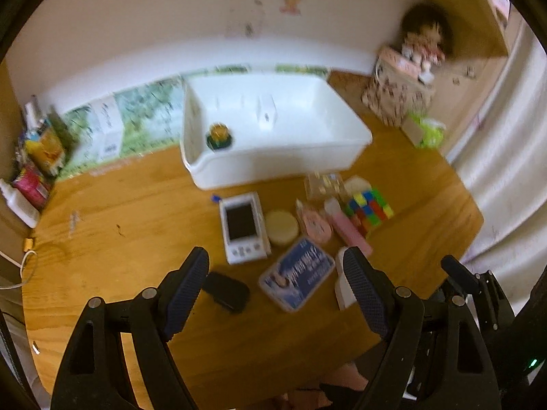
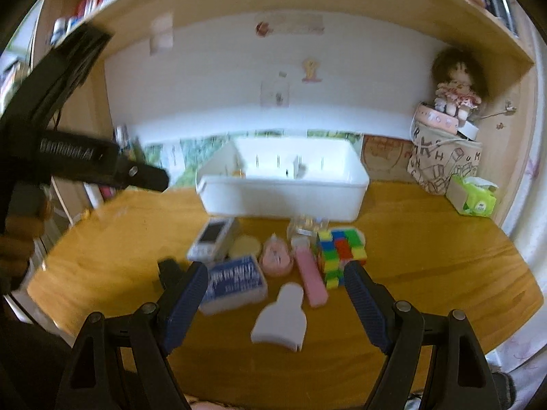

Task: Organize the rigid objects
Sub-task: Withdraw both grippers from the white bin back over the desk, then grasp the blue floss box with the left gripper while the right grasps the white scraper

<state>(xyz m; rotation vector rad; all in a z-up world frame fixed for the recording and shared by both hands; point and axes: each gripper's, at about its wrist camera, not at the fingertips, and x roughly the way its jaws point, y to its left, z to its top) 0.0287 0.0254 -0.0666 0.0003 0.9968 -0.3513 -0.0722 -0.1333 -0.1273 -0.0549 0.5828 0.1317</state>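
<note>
Hovering over a wooden desk (image 1: 136, 205), left gripper (image 1: 277, 294) spread wide with nothing between its blue-padded fingers (image 1: 186, 290), low in the left wrist frame. Sitting at upper centre of that frame, a white bin (image 1: 273, 160) with a small yellow-and-green item (image 1: 219, 135) in its left end. Lying in a cluster just below the bin: a white device with a dark screen (image 1: 242, 227), a round cream disc (image 1: 282, 227) touching its right side, a pink round piece (image 1: 316, 227), a long pink bar (image 1: 347, 229), a multicoloured cube puzzle (image 1: 369, 206), a clear plastic piece (image 1: 323, 186) near the bin's front wall. Closer to the camera, a blue-labelled flat box (image 1: 296, 276), a black oval case (image 1: 226, 290) just left of it, a white bottle-shaped piece (image 1: 342, 290) partly hidden behind the right finger. Showing at lower right of that frame, part of the right gripper (image 2: 276, 294), likewise spread and empty in its own view, with the white bottle-shaped piece (image 2: 282, 317) lying between and beyond its fingers (image 2: 365, 304), untouched. Standing at upper right in both views, a doll (image 2: 456, 85) atop a printed bag (image 2: 444, 160), a green tissue pack (image 2: 477, 196) beside it. Blurred throughout, so finer labels unreadable
</note>
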